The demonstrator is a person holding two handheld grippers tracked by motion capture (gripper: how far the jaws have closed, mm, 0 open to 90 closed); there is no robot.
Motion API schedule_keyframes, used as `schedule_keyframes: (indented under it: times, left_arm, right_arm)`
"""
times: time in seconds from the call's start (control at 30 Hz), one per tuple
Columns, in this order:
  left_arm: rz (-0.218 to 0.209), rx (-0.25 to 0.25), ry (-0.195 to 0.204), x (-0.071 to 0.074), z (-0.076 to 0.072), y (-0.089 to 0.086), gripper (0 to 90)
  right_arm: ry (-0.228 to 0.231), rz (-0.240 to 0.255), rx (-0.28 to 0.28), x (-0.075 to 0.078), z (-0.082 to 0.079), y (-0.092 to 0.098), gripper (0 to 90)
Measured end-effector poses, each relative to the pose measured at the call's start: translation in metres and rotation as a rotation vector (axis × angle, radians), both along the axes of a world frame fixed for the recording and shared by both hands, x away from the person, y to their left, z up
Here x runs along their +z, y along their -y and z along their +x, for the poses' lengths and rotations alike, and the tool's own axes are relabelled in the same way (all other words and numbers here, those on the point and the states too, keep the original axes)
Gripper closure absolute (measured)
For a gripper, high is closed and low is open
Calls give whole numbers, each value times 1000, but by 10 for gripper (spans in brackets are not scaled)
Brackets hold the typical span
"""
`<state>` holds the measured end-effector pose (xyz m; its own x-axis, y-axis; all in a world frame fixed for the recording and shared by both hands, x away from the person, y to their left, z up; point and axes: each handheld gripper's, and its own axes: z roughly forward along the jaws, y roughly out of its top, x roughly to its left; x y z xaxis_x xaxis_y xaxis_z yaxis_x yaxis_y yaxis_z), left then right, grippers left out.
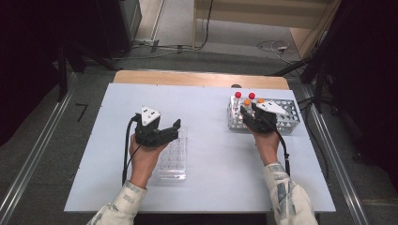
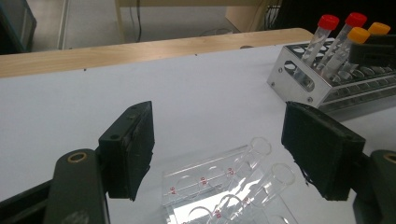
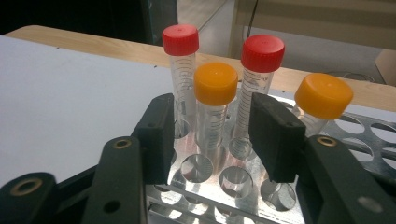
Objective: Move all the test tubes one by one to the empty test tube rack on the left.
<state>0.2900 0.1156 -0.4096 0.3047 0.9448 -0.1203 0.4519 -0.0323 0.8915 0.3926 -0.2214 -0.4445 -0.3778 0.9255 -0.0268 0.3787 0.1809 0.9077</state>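
Right gripper released, jaws astride an orange-capped tube in the metal rack, far right; left gripper released over a clear plastic rack.

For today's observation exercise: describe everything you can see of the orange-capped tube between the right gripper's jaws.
The clear plastic tube with an orange screw cap stands upright in a hole of the perforated metal rack. Printed graduation marks run down its side, and it looks empty. The right gripper has a black jaw on either side of it, with gaps showing, so not yet clamped.
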Motion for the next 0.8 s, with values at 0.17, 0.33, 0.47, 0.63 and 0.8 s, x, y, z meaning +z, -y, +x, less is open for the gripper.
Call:
schedule_keyframes:
  times: [0.17,0.33,0.47,0.63,0.8]
  left_arm:
    - [12,-5,-1,-1,0,2,268]
    - [18,-3,2,-1,0,2,267]
    - [14,0,2,-2,0,1,268]
    - [18,-3,0,-3,0,2,268]
    - [22,-7,-2,-4,0,3,268]
  right_arm:
    - [-4,6,-6,-6,7,-4,552]
    - [-9,0,-11,-11,10,-7,608]
    - [-8,0,-18,-14,12,-8,630]
    - [-17,8,-24,-16,15,-5,670]
    - [-16,13,-16,-15,15,-5,704]
